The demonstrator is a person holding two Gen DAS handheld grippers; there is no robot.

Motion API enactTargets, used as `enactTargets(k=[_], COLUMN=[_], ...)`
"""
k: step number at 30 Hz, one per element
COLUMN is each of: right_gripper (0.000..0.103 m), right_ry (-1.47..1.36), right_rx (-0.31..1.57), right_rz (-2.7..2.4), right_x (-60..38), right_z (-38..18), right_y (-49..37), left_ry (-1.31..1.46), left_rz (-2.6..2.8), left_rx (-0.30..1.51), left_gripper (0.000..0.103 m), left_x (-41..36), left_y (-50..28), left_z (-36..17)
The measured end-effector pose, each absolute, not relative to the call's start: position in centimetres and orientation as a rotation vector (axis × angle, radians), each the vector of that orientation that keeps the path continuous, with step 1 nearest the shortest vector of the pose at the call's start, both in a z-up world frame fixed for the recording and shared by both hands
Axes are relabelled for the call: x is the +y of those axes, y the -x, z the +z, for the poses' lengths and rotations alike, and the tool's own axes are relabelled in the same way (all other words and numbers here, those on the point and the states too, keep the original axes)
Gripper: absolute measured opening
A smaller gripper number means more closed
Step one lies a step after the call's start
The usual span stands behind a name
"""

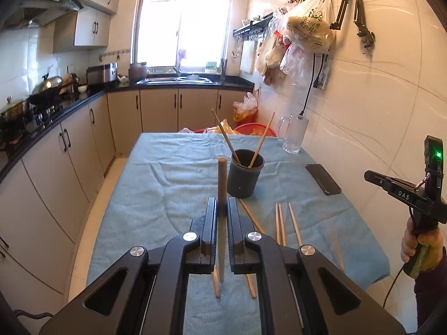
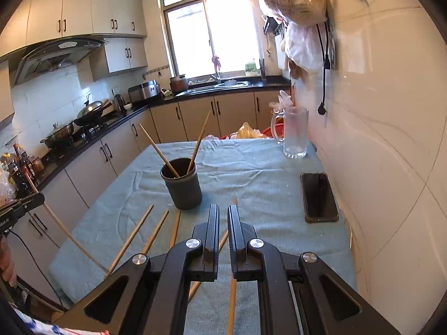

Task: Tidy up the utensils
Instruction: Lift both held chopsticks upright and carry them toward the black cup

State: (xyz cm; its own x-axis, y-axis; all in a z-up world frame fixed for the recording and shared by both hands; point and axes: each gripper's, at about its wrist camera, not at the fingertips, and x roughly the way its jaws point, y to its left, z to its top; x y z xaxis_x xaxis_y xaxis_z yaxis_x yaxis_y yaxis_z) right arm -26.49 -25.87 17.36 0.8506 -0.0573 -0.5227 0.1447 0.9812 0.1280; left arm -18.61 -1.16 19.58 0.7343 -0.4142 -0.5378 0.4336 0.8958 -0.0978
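A table [image 2: 251,178] draped in a rumpled blue-grey towel [image 2: 117,217] is standing against a white tiled wall. A dark cup [image 2: 183,192] is sitting upright near the middle of the towel, with two chopsticks [image 2: 160,152] leaning apart inside it. Several loose chopsticks [image 2: 131,238] are lying scattered on the near part of the towel, in front of the cup. A black phone [image 2: 318,196] is lying flat by the wall-side edge, well apart from the cup. A clear glass mug [image 2: 294,136] is standing upright at the far corner beside the wall.
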Motion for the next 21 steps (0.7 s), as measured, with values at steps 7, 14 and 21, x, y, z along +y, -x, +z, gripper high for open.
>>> enactTargets(k=[7, 14, 21], right_gripper=[0.011, 0.025, 0.025], right_ry=[-0.147, -0.184, -0.145], right_rx=[0.662, 0.953, 1.124], right_rz=[-0.057, -0.072, -0.138], right_x=[-25.8, -27.3, -28.2], right_z=[14.8, 6.4, 1.3], right_y=[23.9, 17.5, 12.6], left_ry=[-0.043, -0.002, -0.010], left_rz=[-0.485, -0.503, -0.503], left_rx=[0.601, 0.664, 0.666], left_gripper=[0.006, 0.006, 0.006], left_x=[-2.0, -1.9, -2.1], left_y=[17.8, 16.3, 16.2], left_z=[19.0, 18.3, 18.2])
